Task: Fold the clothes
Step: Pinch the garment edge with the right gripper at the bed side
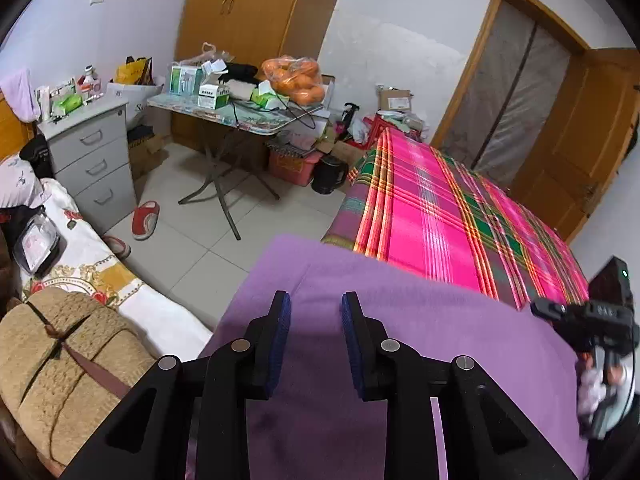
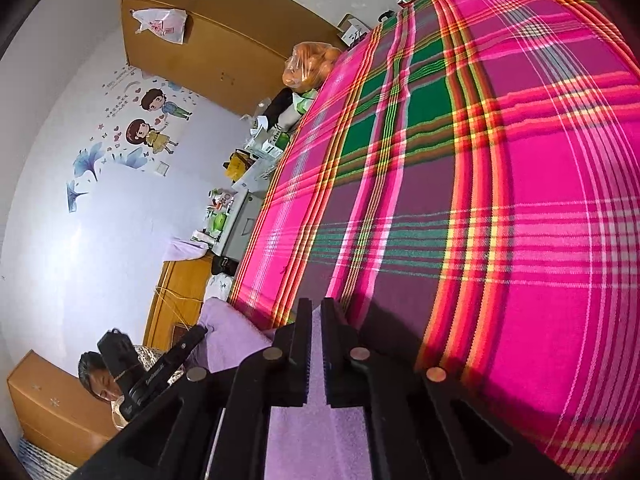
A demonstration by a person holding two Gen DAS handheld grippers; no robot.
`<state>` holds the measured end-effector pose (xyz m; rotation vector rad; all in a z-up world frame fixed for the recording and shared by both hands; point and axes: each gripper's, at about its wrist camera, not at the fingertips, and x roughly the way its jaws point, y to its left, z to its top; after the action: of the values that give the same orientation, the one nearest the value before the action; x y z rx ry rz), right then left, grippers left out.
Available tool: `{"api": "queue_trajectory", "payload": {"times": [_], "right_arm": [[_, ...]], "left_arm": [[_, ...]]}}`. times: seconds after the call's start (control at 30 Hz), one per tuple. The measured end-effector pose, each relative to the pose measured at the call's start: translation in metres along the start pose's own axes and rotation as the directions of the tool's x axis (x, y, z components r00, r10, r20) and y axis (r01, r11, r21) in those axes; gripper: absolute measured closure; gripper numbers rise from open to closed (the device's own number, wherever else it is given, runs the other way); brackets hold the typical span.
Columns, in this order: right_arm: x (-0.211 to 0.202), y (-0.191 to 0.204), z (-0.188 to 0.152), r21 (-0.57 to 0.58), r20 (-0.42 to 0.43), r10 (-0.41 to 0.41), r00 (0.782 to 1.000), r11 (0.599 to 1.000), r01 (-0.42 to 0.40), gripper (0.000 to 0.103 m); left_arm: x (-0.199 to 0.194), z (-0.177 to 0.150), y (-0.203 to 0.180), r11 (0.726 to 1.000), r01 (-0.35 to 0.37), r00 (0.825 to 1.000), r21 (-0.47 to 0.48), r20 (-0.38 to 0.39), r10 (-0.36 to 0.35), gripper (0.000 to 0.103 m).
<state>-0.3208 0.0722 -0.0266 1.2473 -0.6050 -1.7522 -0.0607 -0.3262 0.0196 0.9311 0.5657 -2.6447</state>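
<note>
Fleecy purple cloth [image 1: 420,320] drapes over bright woven plaid bedspread [image 1: 440,216].

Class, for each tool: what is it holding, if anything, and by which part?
The right tool pinches the soft purple fabric garment at its edge. The left tool stands open over it, gripping nothing.

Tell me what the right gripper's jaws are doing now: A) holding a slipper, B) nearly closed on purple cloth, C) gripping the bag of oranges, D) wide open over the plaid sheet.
B: the right gripper has its jaws almost together with the purple cloth running between them.
</note>
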Motion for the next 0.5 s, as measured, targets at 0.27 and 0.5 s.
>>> {"api": "queue_trajectory", "payload": {"times": [0.27,0.5], "right_arm": [[0.001,0.001,0.0,-0.002,0.0,-0.002,1.0,1.0,0.002,0.099],[0.003,0.002,0.0,-0.01,-0.001,-0.008,1.0,1.0,0.008,0.099]], "left_arm": [[-0.035,-0.038,0.015,1.0,-0.005,0.998,0.002,0.063,0.005,0.075],[-0.034,-0.06,0.011,0.993,-0.047,0.991,0.106,0.127,0.033,0.075]]}}
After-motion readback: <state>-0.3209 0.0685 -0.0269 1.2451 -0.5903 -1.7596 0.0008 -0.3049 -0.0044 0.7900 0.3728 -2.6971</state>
